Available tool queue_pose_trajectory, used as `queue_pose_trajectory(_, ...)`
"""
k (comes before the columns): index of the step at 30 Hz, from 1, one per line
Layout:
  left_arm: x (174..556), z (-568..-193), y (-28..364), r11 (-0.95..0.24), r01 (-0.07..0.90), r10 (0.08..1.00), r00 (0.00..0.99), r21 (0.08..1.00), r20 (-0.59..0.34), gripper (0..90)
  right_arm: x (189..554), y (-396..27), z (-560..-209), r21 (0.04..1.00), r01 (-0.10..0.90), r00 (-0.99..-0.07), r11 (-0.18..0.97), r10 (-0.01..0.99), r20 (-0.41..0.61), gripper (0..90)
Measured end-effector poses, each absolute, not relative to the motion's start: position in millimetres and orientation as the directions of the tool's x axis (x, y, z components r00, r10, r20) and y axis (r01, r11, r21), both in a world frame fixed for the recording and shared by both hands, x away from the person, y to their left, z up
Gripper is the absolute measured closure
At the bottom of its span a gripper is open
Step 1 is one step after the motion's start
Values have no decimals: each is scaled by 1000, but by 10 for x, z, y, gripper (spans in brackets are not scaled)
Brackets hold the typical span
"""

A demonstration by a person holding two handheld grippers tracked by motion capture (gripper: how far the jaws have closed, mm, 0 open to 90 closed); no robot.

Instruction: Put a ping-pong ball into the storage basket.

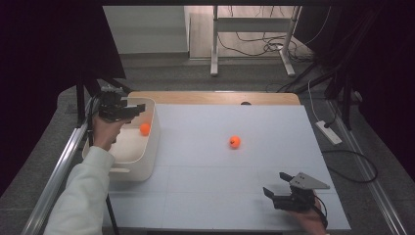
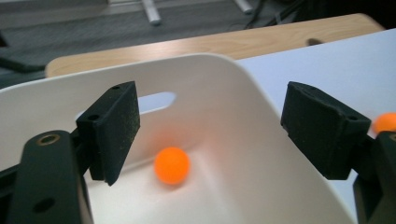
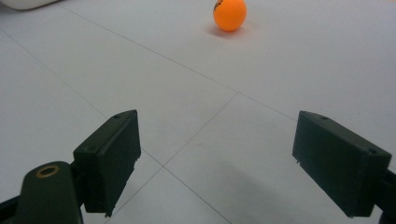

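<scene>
covering the wooden table (image 1: 215, 97): pale mat (image 1: 235, 196).

Two orange balls (image 1: 145, 129) (image 1: 235, 142), a white bin (image 1: 147, 161), black claws, and a pale grey table (image 1: 220, 196).

Orange ball (image 1: 145, 129) lies (loose) inside the white bin (image 1: 151, 156)

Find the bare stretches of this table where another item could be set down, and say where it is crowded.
Widest free patch: between the white bin, the loose orange ball and the right gripper. Also bare: the table beyond that ball, towards the wooden edge. Crowded: the bin, holding a ball under the left gripper.
</scene>
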State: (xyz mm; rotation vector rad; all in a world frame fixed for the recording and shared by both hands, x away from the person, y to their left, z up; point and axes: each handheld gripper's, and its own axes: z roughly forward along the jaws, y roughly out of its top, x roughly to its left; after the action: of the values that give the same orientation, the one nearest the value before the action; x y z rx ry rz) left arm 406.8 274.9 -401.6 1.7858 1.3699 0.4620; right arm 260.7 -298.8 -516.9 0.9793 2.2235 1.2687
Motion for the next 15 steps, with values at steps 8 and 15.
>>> queue_pose_trajectory(8, 3928, -3889, 2579, -85, 550, 867, 452, 831, -210, 177, 2626, -2978, -5165, 863, 377, -675, 337, 738, 7, 149)
queue_pose_trajectory(15, 3821, -3794, 2446, -86, 500, 835, 508, 862, -211, 173, 2655, -2966, -5164, 864, 379, -676, 331, 737, 14, 150)
